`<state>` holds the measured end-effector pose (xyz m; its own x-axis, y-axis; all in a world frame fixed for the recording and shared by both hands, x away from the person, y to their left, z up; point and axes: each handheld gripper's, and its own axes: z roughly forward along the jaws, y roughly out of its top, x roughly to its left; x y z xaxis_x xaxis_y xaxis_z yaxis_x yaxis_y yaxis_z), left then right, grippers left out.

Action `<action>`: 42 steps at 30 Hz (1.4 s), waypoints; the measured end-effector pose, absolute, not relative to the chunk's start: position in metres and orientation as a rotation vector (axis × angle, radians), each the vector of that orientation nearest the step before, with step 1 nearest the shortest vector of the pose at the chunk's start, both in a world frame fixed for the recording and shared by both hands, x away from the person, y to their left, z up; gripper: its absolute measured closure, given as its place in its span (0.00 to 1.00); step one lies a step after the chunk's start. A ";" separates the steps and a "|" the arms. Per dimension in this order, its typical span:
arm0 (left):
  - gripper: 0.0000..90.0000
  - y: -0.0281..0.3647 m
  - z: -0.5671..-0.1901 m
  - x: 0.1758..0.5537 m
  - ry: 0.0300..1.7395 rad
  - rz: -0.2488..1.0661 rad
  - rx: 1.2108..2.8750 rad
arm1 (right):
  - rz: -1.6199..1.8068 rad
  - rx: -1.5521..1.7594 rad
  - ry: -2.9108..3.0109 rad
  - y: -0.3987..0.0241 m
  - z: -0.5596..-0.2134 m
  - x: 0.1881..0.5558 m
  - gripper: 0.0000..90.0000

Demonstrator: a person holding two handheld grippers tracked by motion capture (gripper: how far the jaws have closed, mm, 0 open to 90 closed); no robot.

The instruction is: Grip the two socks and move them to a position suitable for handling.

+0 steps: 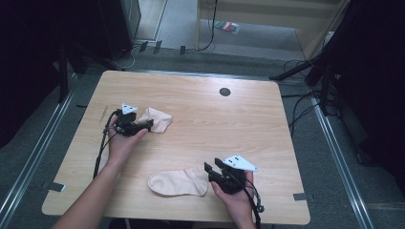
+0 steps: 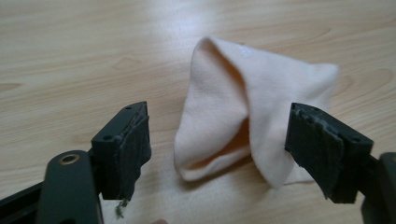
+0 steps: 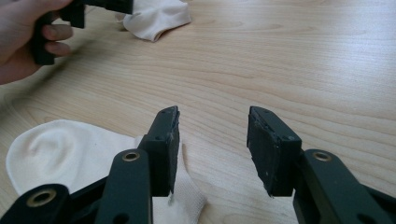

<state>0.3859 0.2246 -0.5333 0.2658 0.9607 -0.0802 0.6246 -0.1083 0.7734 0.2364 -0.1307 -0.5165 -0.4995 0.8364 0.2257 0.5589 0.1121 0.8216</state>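
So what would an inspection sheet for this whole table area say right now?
Surface: wooden table, dark round spot near the far edge.
Job's things: crumpled sock and flat sock, apart.
Clutter: nothing seen.
Grippers: left claw open, crumpled sock ahead of its pads; right claw open beside the flat sock's cuff.
Cables: black cable trails from the left claw; more on the floor.
Surroundings: grey floor, dark stands.
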 end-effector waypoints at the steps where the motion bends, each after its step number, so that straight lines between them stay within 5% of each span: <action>1: 0.24 0.223 -0.537 0.396 1.467 0.567 1.844 | 1.339 1.370 2.101 -0.131 -0.516 0.237 0.61; 4: 0.42 0.221 -0.538 0.400 1.452 0.548 1.849 | 1.340 1.371 2.102 -0.132 -0.516 0.237 0.61; 7: 0.90 0.216 -0.534 0.397 1.404 0.557 1.873 | 1.340 1.376 2.106 -0.133 -0.517 0.238 0.61; 11: 0.97 0.200 -0.517 0.378 1.280 0.512 1.817 | 1.338 1.380 2.112 -0.132 -0.518 0.239 0.61; 25: 0.95 0.124 -0.514 0.328 1.261 0.366 1.769 | 1.317 1.377 2.098 -0.131 -0.521 0.242 0.62; 26: 0.88 0.123 -0.516 0.328 1.258 0.341 1.781 | 1.316 1.387 2.095 -0.132 -0.521 0.242 0.62; 27: 0.64 0.124 -0.517 0.325 1.240 0.322 1.786 | 1.321 1.399 2.087 -0.133 -0.521 0.243 0.62; 29: 0.52 0.130 -0.514 0.320 1.214 0.298 1.758 | 1.329 1.420 2.076 -0.133 -0.521 0.246 0.62; 42: 0.49 0.178 -0.515 0.313 1.281 0.301 1.703 | 1.250 1.470 2.159 -0.089 -0.519 0.298 0.58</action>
